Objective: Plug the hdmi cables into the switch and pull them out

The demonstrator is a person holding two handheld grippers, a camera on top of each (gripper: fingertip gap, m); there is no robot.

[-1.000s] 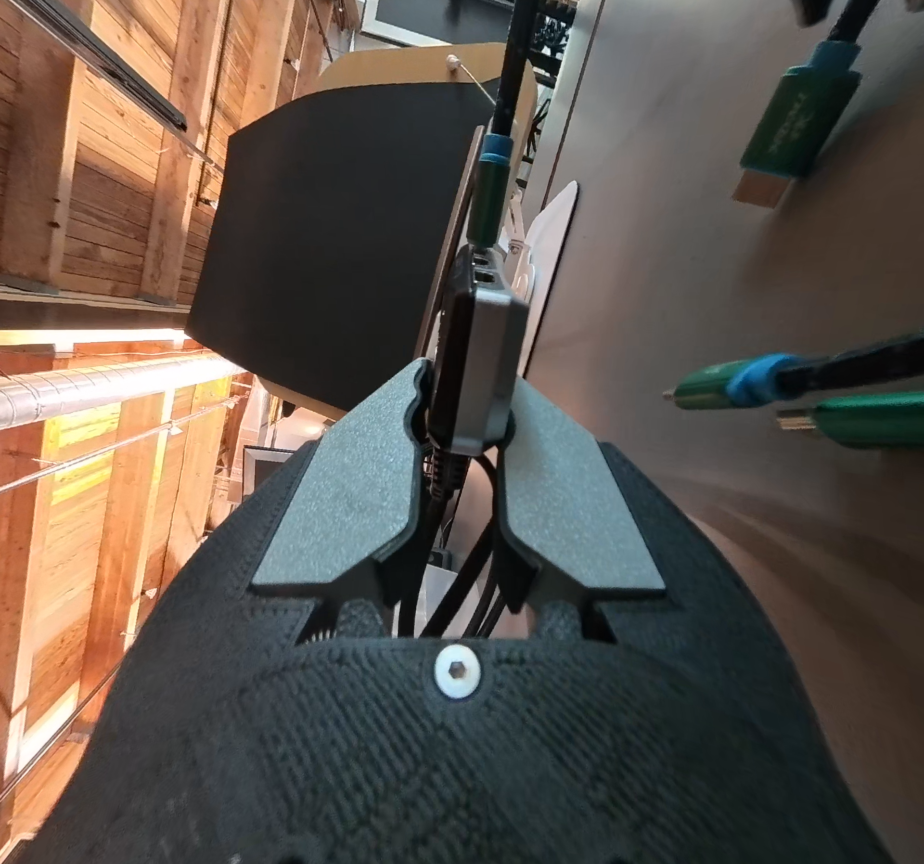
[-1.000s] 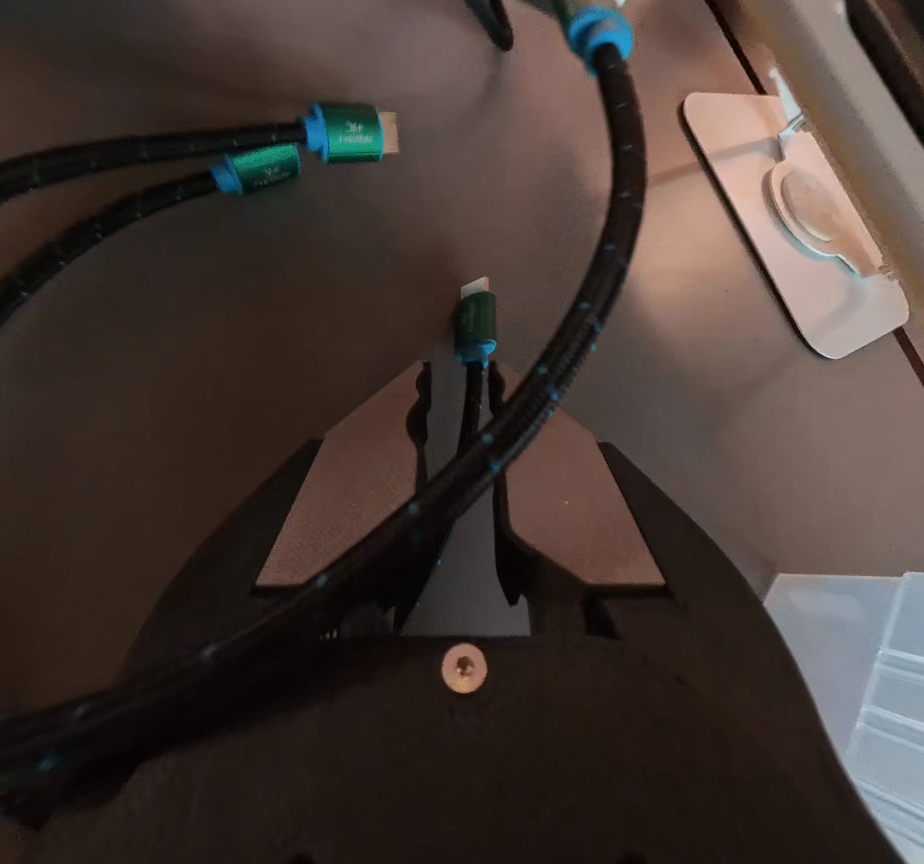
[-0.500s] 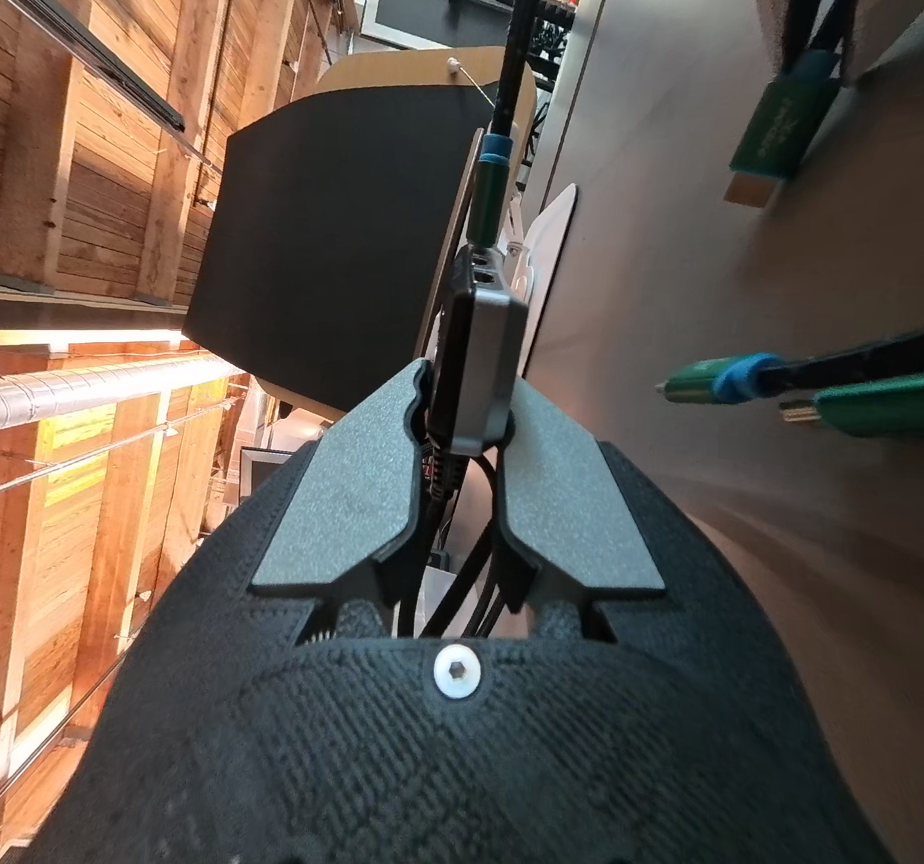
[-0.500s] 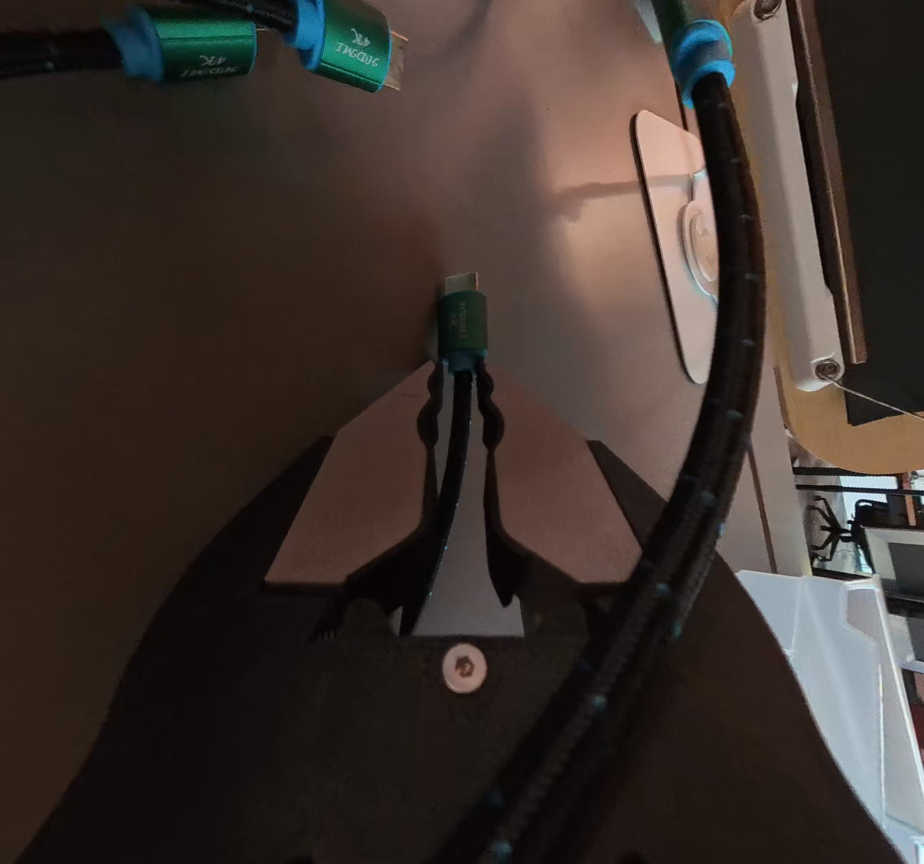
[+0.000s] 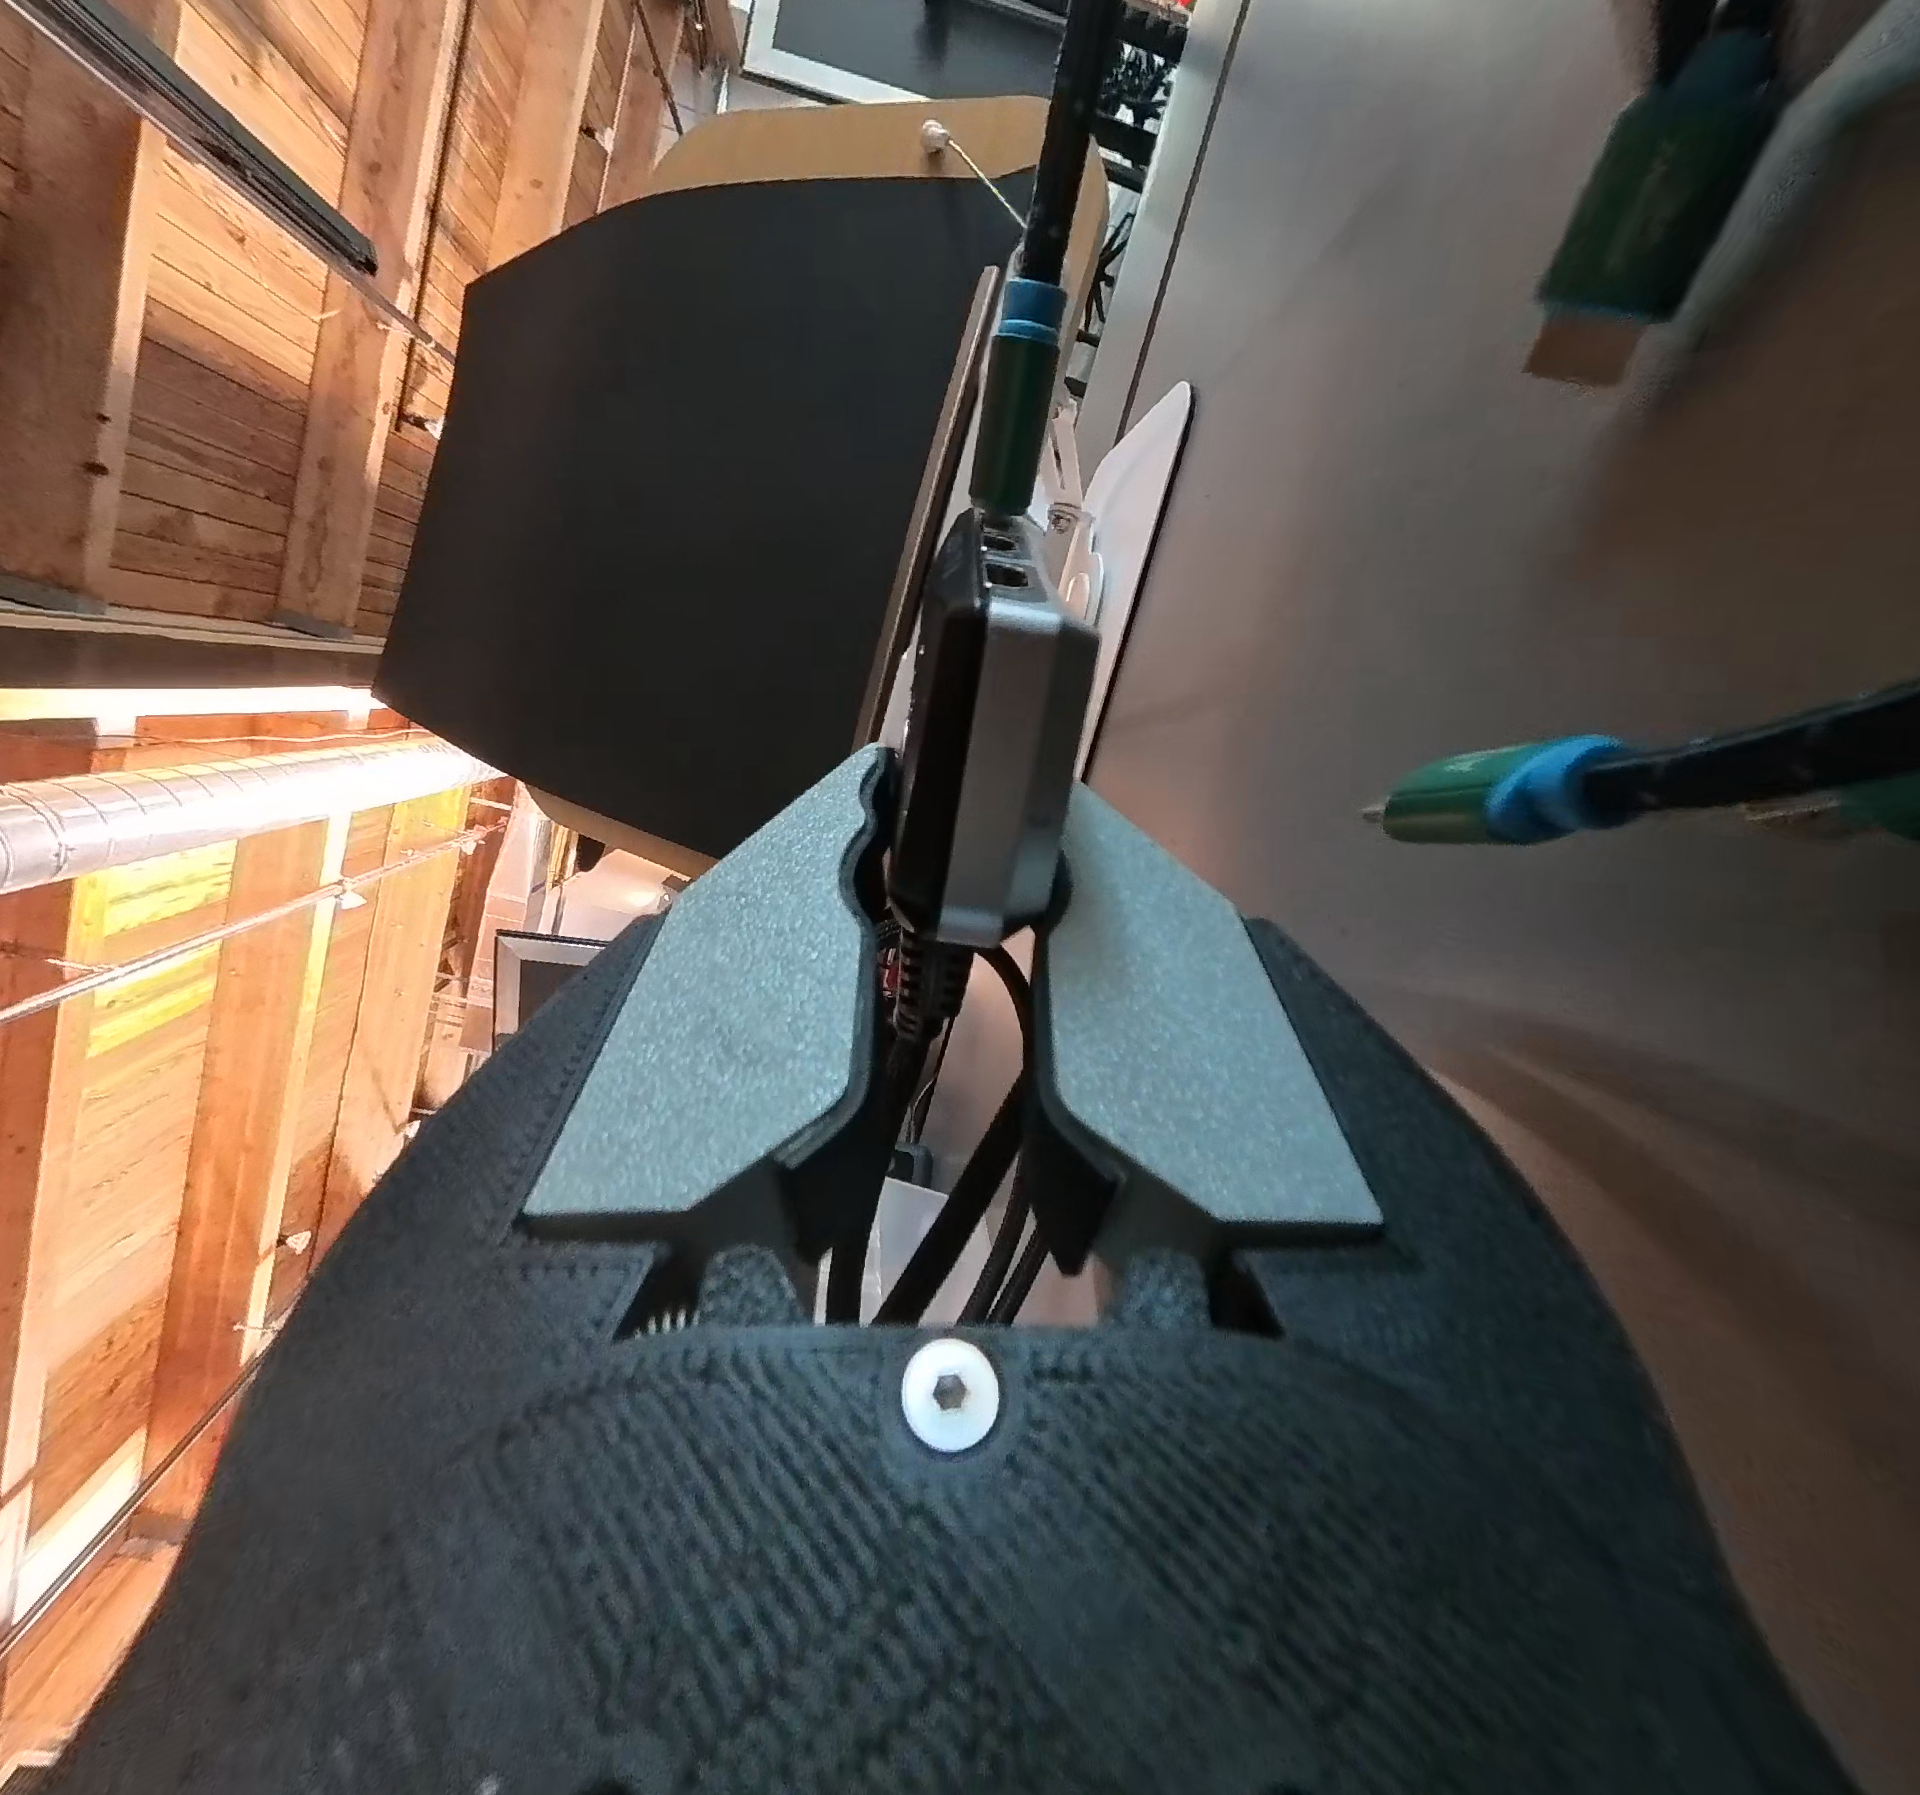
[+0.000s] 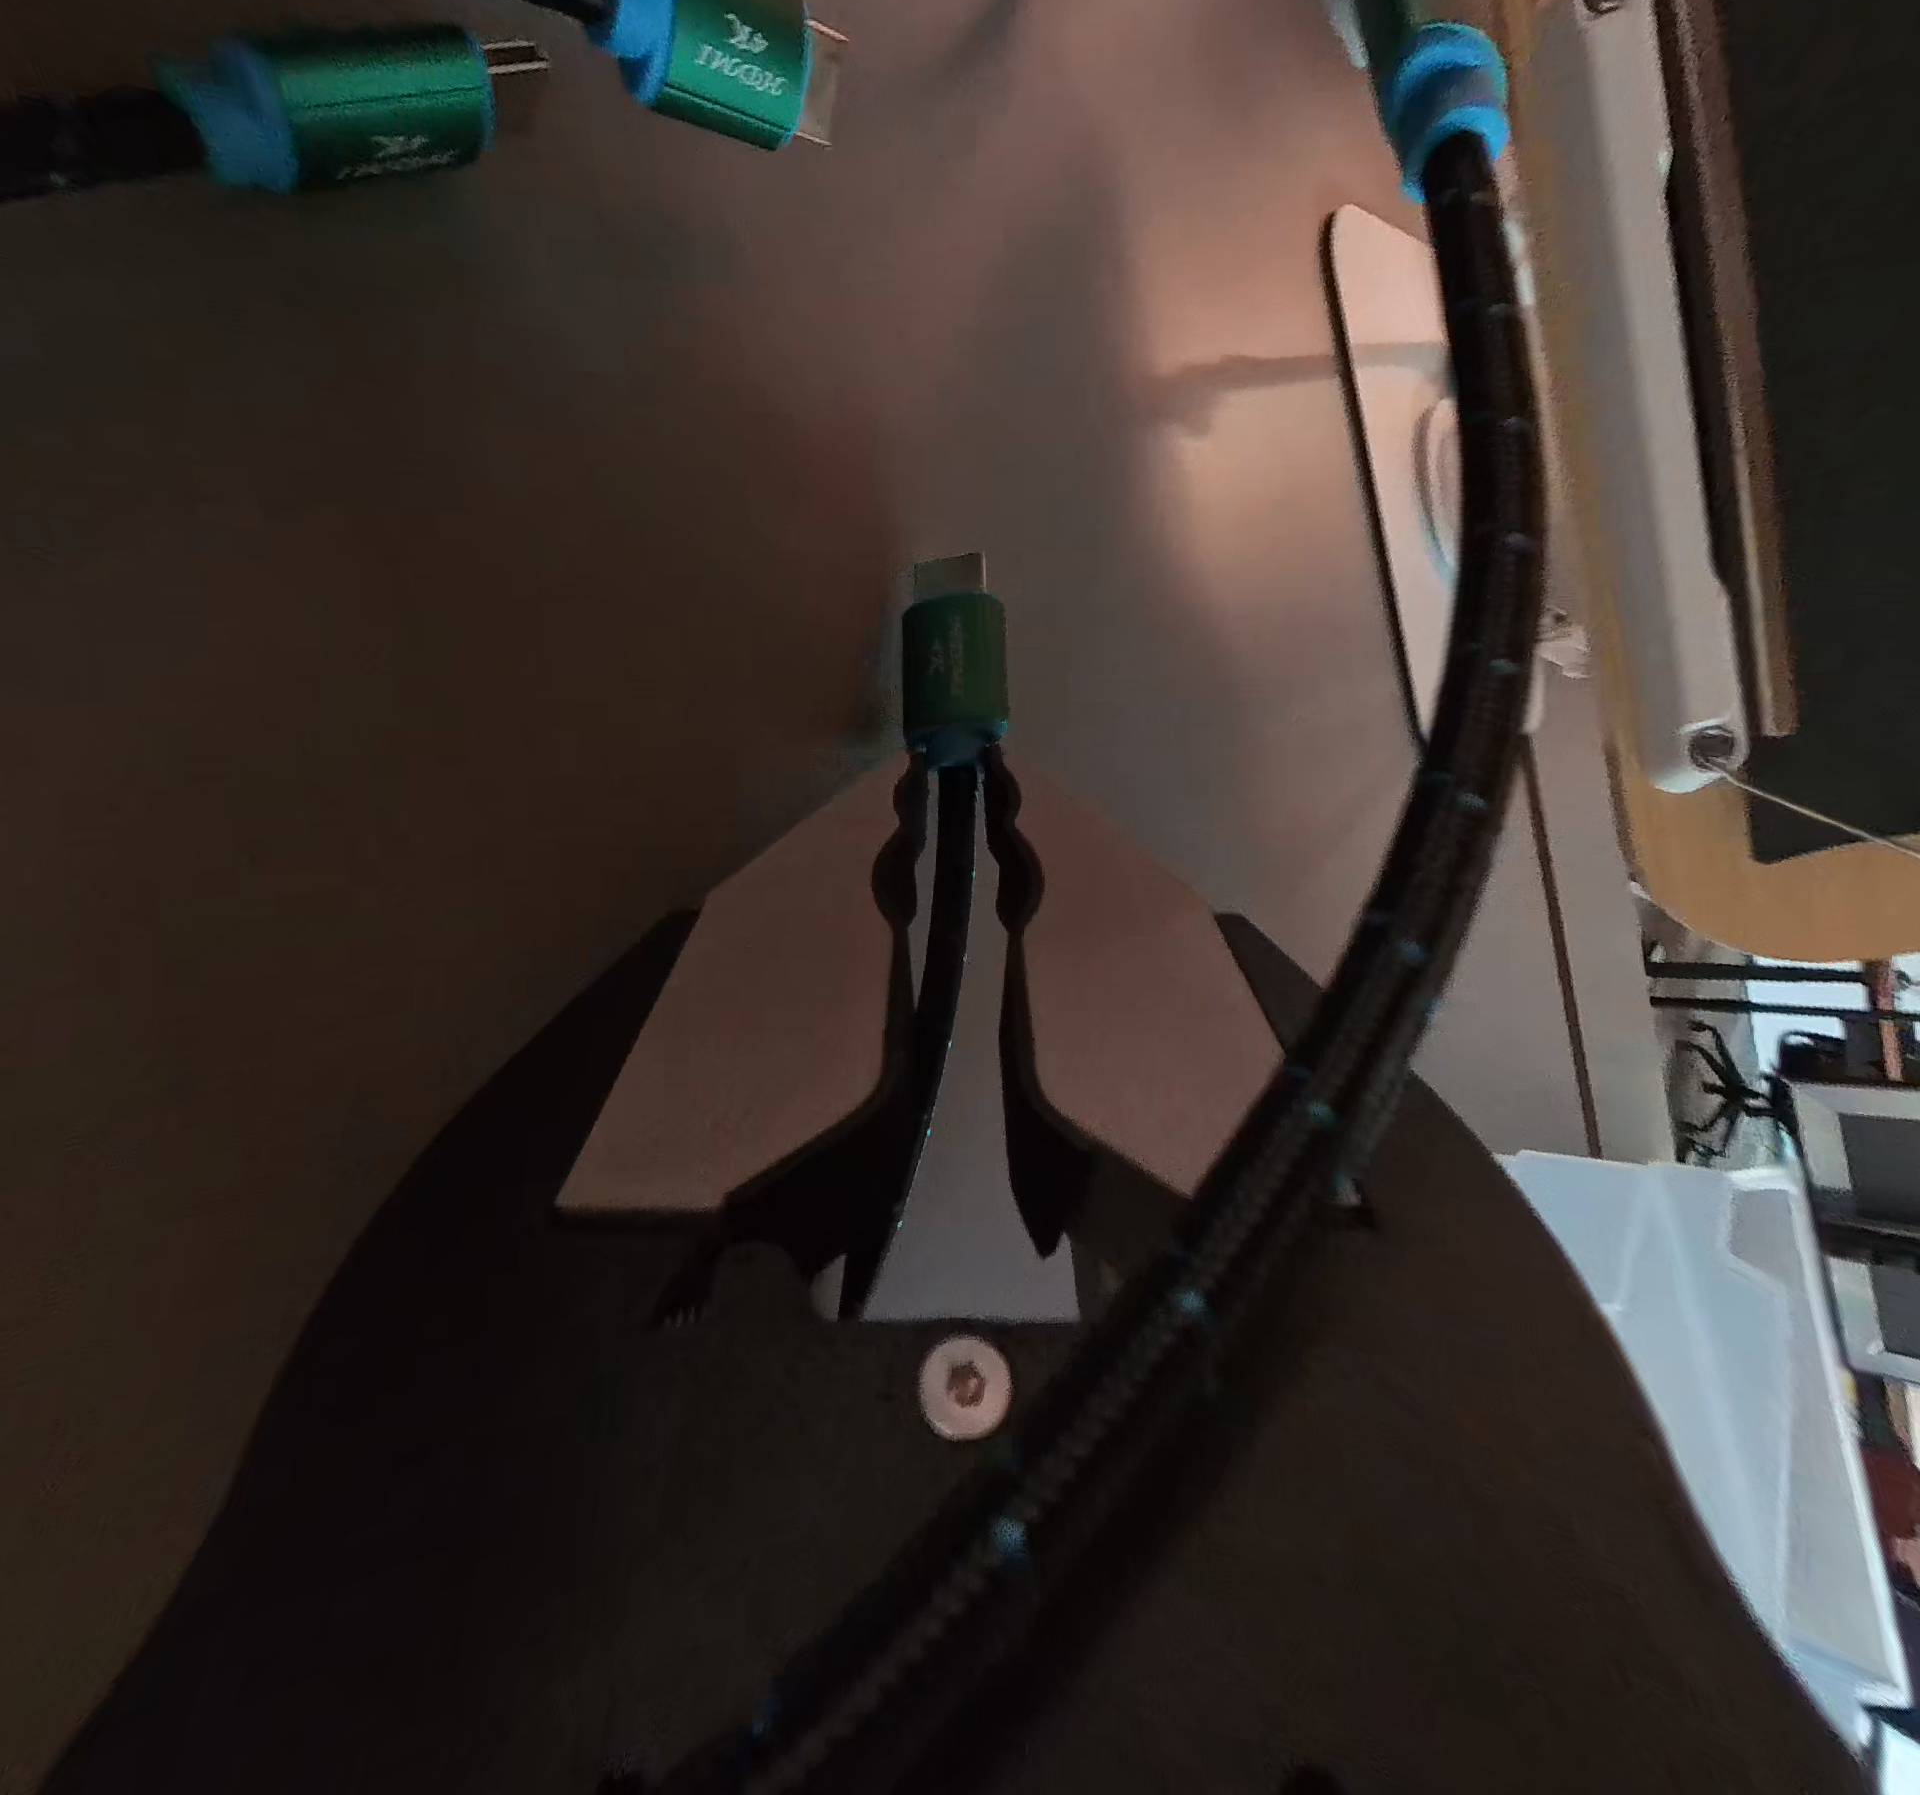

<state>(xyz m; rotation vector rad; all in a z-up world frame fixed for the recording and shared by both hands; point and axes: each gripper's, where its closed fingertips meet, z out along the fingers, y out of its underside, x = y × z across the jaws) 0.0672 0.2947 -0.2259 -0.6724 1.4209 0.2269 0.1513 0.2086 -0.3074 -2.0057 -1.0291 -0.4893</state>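
- The switch [image 5: 992,748], a small dark grey box, sits clamped edge-on in the jaws of the left gripper [image 5: 961,872], both pads pressed to its flat sides, lifted off the grey surface [image 5: 1455,519].
- One HDMI cable with a green plug [image 5: 1013,420] and blue collar is seated in the switch's far end; two bare ports show beside it.
- Thin black leads hang from the switch's near end, down between the fingers.
- The right gripper [image 6: 951,789] has its jaws closed on the black cable just behind a second green plug [image 6: 954,670], metal tip pointing away.
- The plugged-in cable's braided length [image 6: 1455,810] arcs across the right gripper's body, crossing in front of it.
- Two loose green plugs [image 6: 727,57] lie side by side on the surface, well apart from the held one.
- A white stand base [image 6: 1371,457] lies beyond.
- Only the left wrist view shows the wooden wall [image 5: 208,291] and a black panel [image 5: 675,519]; only the right wrist view shows a clear plastic bin [image 6: 1662,1330].
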